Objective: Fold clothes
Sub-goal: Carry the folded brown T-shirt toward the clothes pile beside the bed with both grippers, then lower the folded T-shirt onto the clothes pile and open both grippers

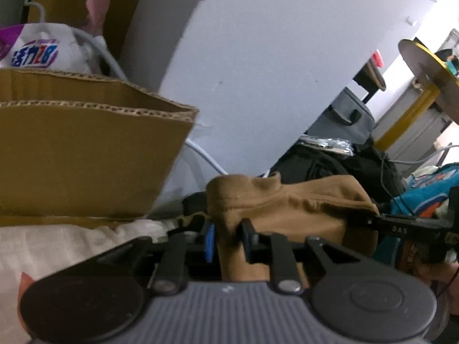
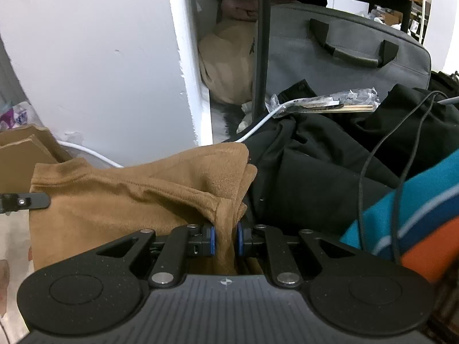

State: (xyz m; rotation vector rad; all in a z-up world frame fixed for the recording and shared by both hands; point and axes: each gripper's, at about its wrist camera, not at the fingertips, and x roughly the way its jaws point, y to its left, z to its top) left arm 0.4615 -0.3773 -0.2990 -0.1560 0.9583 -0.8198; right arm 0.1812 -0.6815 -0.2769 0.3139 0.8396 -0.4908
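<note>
Mid-fold: I hold the tan fleece garment [image 2: 137, 200] bunched between both grippers. The right gripper [image 2: 226, 242] is clamped on a thick fold; the left gripper [image 1: 228, 238] has cloth between slackened fingers, so its grip looks doubtful. Laying flat remains. Only my right view shows the grey laptop bag [image 2: 344, 57] beyond the fingers; only the left shows the cardboard box [image 1: 86, 154].

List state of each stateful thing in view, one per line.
brown garment: bunched, held up at both ends
left gripper: part open, cloth between its fingers
right gripper: shut on the garment
cardboard box: open at top
grey bag: upright, handles folded down
black clothes: crumpled, unfolded
</note>
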